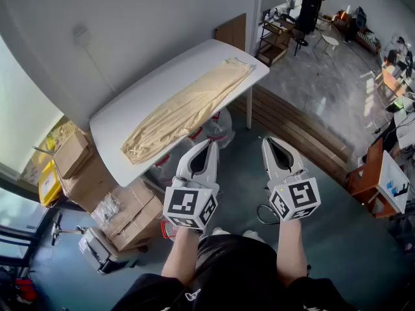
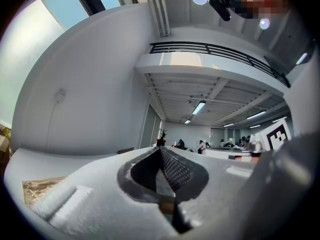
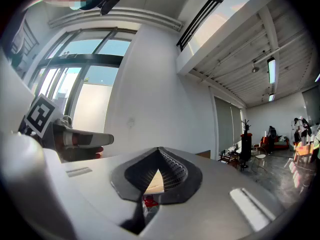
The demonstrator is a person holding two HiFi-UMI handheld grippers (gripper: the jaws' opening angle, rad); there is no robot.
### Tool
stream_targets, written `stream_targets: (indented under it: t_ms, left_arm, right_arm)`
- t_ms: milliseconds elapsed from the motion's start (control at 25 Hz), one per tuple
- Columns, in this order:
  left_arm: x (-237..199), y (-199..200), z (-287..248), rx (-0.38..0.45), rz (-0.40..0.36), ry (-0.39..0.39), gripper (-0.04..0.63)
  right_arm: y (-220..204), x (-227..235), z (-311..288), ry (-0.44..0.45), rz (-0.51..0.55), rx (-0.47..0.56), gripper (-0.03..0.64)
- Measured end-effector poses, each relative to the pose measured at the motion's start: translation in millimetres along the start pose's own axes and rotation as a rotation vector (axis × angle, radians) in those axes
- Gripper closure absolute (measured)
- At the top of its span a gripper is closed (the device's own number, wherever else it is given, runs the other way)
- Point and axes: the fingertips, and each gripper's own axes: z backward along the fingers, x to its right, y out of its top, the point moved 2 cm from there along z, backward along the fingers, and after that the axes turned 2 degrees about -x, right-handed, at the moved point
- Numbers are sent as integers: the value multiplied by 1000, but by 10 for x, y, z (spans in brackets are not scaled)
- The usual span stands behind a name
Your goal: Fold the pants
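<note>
On white rounded table (image 1: 130, 102) ahead: long beige fabric pants (image 1: 188, 109) stretched full length, seemingly leg over leg. My left gripper (image 1: 210, 144), right gripper (image 1: 270, 142) both closed, empty, short of table. Crosswise folds all left.

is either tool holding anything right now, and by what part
Nothing is held. The left tool and right tool are both shut and empty, short of the table, where the beige pants lie untouched.

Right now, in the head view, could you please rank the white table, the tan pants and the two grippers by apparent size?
1. white table
2. tan pants
3. left gripper and right gripper: these look alike, and both are enlarged by nearness to the camera.
</note>
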Motion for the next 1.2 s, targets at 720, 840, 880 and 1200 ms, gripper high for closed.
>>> stream_targets:
  t_ms: [720, 840, 880, 1200]
  left_arm:
    - [765, -249, -410, -9, -12, 119, 592]
    - [779, -277, -454, -24, -13, 138, 592]
    - [795, -259, -469, -22, -17, 143, 592]
    - [696, -142, -752, 35, -51, 173, 591]
  right_arm:
    - [-201, 838, 423, 72, -57, 7, 612]
    - [-268, 864, 427, 100, -63, 3, 612]
    - [-258, 886, 433, 106, -66, 8, 612]
    - [-233, 1159, 165, 122, -73, 51, 612]
